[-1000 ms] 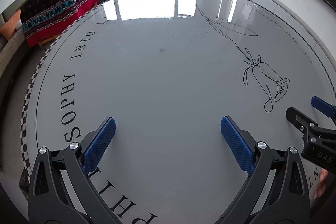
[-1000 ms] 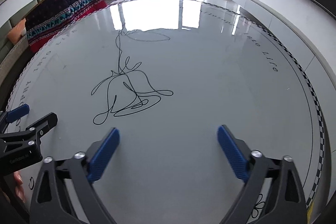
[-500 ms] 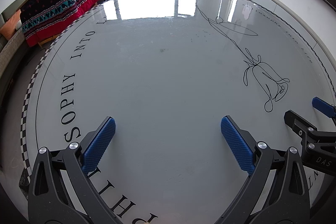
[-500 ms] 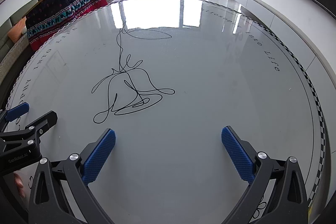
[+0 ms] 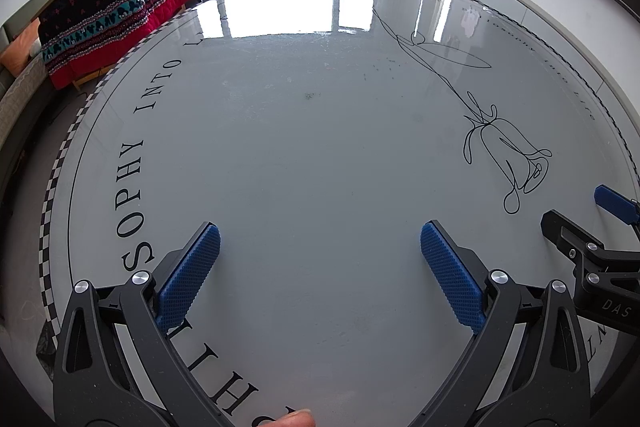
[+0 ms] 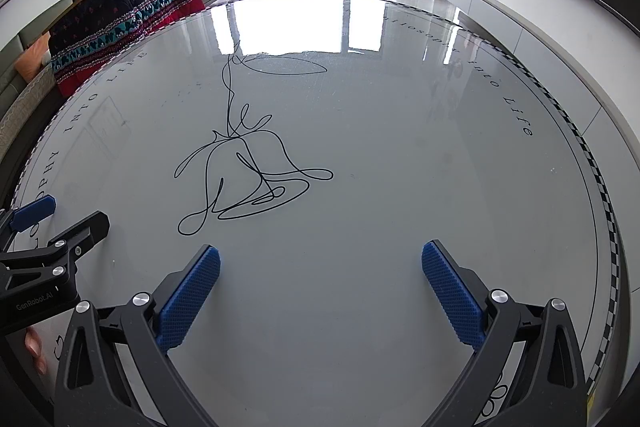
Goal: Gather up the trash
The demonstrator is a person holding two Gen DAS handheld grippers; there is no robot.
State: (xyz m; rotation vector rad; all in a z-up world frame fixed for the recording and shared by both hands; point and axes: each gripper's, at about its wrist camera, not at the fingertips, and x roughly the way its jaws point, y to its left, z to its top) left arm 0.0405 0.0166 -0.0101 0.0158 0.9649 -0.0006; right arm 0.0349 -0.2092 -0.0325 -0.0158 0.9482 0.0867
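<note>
Both tongs spread wide, nothing between them: my left tongs point(image 5: 320, 247) and right tongs point(image 6: 320, 267) hover level, side by side, over the round glossy grey surface point(image 5: 320, 147). Blue ribbed pads point(image 5: 188, 275) on black arms. Trash? I see none near either pair, only a black line-drawn flower point(image 6: 248, 179) and lettering point(image 5: 132, 179) printed underneath.

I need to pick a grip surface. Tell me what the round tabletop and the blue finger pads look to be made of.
Tabletop: likely glass or glossy lacquer, pale grey, with printed black lettering and a line-drawn flower; it mirrors the windows sharply.
Blue finger pads: probably rubber or soft plastic, matte, covered in a fine knurled dot texture. The left gripper and right gripper both stand open.
</note>
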